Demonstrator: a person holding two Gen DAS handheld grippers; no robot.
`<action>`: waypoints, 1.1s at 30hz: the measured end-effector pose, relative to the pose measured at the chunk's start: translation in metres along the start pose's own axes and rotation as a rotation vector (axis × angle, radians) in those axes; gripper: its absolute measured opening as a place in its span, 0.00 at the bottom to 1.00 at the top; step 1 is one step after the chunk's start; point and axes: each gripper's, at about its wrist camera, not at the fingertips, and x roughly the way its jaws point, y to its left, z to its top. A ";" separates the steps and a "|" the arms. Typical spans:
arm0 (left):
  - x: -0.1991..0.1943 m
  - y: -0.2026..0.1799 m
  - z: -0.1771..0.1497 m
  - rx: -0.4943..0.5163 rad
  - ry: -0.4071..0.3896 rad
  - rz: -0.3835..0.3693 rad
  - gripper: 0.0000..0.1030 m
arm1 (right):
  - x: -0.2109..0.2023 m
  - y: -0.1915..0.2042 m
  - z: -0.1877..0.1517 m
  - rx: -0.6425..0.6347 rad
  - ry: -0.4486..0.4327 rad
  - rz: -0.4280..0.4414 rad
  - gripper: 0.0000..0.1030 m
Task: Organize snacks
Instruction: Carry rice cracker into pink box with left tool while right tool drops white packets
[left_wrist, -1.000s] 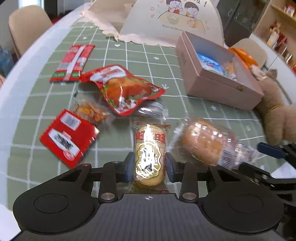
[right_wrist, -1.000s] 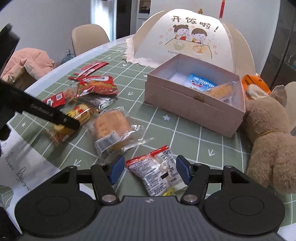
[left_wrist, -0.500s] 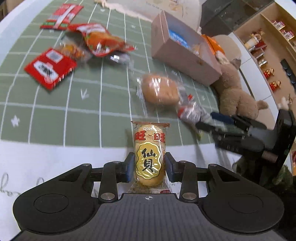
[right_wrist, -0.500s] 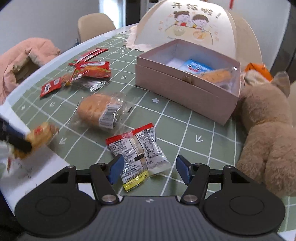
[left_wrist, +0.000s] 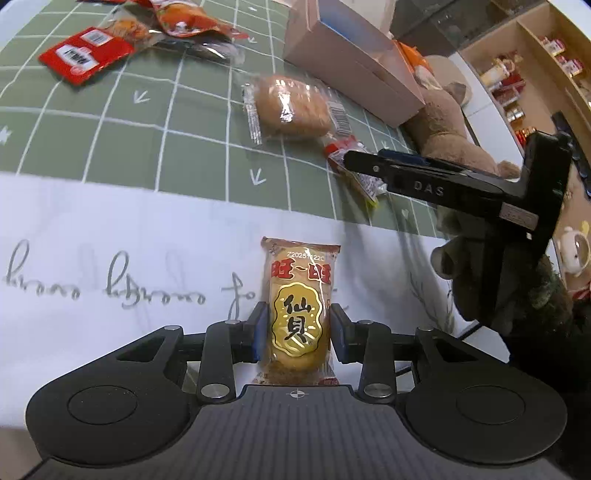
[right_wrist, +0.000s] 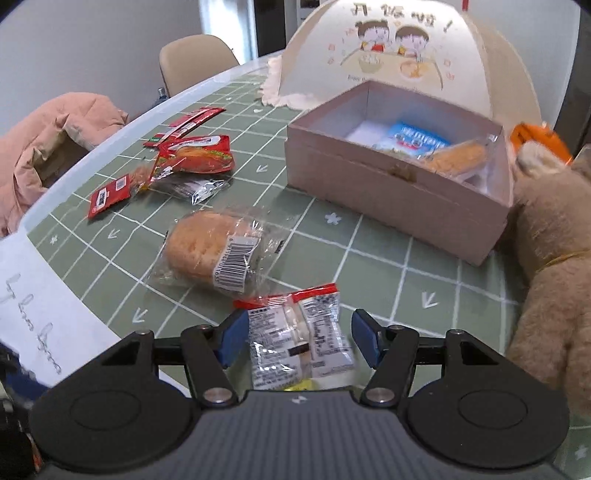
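Note:
My left gripper (left_wrist: 297, 336) is shut on a yellow rice cracker packet (left_wrist: 300, 309) and holds it above the white cloth at the table's near edge. My right gripper (right_wrist: 300, 339) is open around a clear packet with red ends (right_wrist: 298, 334) that lies on the green checked cloth; the jaws stand apart from it. The right gripper's finger (left_wrist: 417, 177) shows in the left wrist view over that packet (left_wrist: 347, 157). A wrapped bun (right_wrist: 210, 253) lies just beyond. The open pink box (right_wrist: 391, 188) holds a blue packet (right_wrist: 417, 140) and an orange snack (right_wrist: 458, 157).
Red packets (right_wrist: 195, 157) lie in a cluster at the left of the cloth. A plush toy (right_wrist: 554, 266) sits right of the box. A dome food cover (right_wrist: 399, 48) stands behind it. A chair (right_wrist: 195, 59) and a pink coat (right_wrist: 59, 136) are past the table edge.
My left gripper has drawn back with the rice cracker packet from the green cloth to over the white cloth. My right gripper has moved forward, so the clear packet lies between its jaws.

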 end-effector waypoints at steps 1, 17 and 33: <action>-0.004 0.002 0.000 -0.009 -0.017 0.011 0.38 | 0.002 0.001 0.000 0.005 0.005 0.005 0.60; -0.055 0.046 0.036 -0.149 -0.243 0.318 0.38 | 0.008 0.021 -0.015 -0.021 -0.020 -0.044 0.63; -0.048 -0.045 0.080 0.097 -0.222 -0.093 0.38 | -0.071 0.008 0.005 0.013 -0.103 -0.025 0.53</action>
